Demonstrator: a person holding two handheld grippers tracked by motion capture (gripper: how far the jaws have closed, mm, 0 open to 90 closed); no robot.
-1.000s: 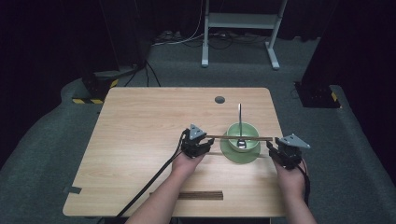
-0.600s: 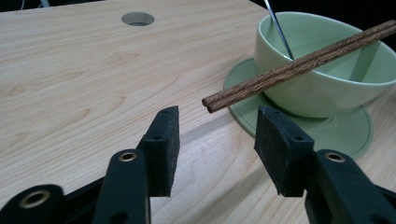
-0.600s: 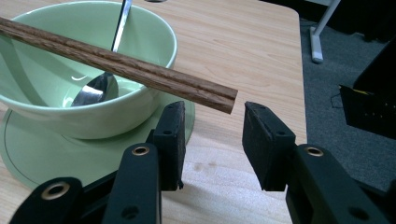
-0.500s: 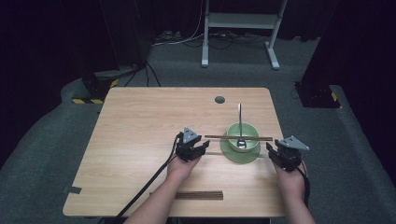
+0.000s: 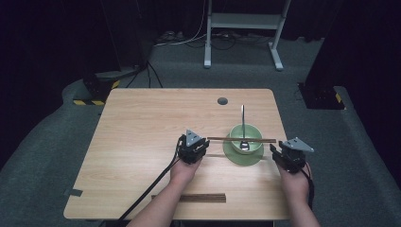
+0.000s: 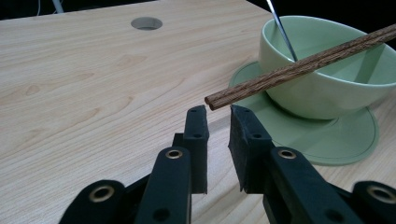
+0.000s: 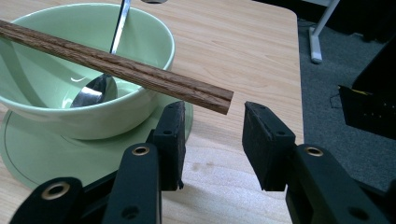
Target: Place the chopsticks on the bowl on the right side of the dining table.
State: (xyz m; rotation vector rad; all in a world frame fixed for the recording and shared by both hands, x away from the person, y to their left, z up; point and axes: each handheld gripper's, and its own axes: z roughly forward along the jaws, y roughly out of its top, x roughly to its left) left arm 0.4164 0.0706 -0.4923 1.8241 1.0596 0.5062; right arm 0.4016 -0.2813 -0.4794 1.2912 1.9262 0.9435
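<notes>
Wooden chopstick (image 6: 299, 65) spans glossy round green bowl (image 6: 327, 88).

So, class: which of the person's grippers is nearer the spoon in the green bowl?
Right, though only slightly. The spoon stands in the bowl. The right gripper sits just off the saucer's edge; the left gripper sits a little farther out on the other side.

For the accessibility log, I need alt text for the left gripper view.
The left gripper, jaws nearly closed with nothing between them, sits just below the near end of a dark wooden chopstick lying across a pale green ceramic bowl. The bowl stands on a matching saucer on a light wooden table.
</notes>
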